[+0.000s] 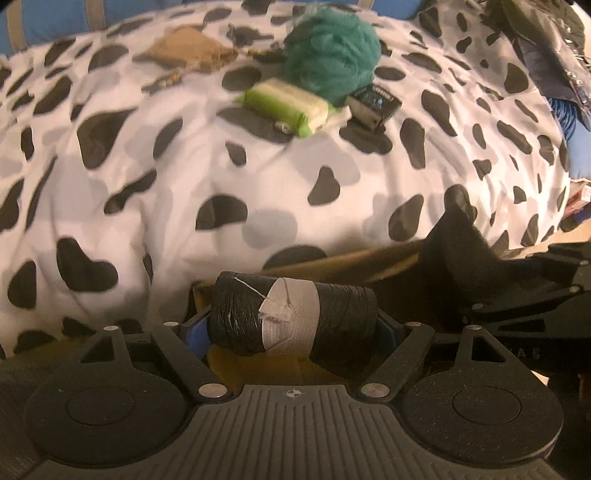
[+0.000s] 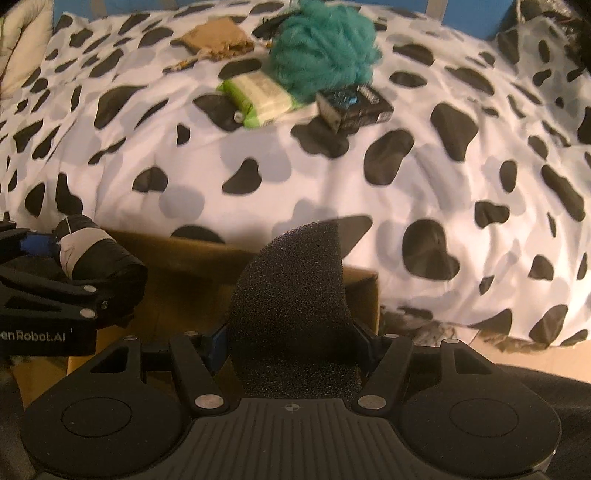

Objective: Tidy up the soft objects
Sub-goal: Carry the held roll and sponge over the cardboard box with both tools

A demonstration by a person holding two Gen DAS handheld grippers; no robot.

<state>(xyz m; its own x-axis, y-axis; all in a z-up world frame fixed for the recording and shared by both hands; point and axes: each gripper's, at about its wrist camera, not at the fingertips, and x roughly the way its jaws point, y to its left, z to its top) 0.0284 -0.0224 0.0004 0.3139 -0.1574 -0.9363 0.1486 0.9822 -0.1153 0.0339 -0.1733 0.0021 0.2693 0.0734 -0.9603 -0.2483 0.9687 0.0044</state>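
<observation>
left gripper (image 1: 291, 325) clamps black roll (image 1: 291, 319), right gripper (image 2: 291, 332) clamps black foam piece (image 2: 295, 295); both at lower centre over cardboard box (image 2: 177, 291). lower inside walls before releasing.

Cow-print bedspread (image 2: 332, 177) wrinkled; small dark box (image 2: 354, 105) on it; blue headboard (image 1: 48, 22) behind.

My left claw (image 1: 291, 325) grips a black taped roll (image 1: 291, 317); on the bed (image 1: 147, 184), near its far edge: teal yarn (image 1: 332, 48), green packet (image 1: 288, 107).
</observation>
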